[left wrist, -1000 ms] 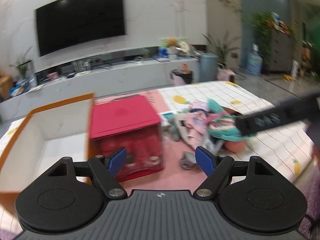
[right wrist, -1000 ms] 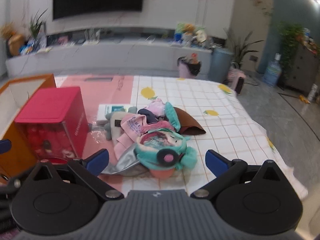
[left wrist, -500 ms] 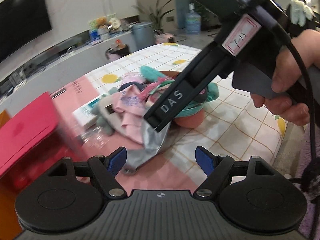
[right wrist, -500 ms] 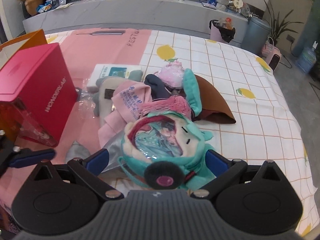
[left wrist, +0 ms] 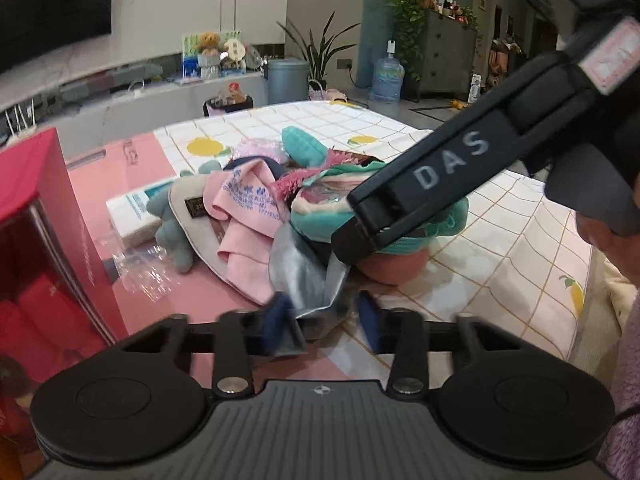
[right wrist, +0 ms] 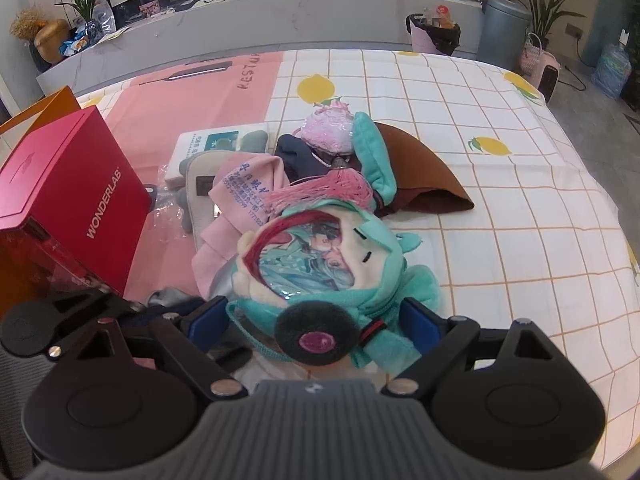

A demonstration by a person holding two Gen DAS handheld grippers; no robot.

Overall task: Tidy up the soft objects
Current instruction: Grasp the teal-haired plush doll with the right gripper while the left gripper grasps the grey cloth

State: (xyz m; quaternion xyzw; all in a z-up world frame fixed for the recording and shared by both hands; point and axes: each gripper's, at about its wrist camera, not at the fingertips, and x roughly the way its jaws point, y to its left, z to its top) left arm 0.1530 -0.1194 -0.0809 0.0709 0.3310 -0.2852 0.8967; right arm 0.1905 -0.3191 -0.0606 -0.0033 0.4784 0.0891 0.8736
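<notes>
Silver cloth (left wrist: 304,276) between closing left tool (left wrist: 326,322)

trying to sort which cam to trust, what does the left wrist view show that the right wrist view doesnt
Only the left wrist view: the left gripper closing around a silver-grey cloth, and the right tool's black body stamped DAS crossing over the pile.

Only the right wrist view: the right gripper closing either side of the teal plush doll, its printed face visible, plus the brown cloth spread out behind the pile.

Both: the pink cloth, the red box, the lemon-print tablecloth.
</notes>
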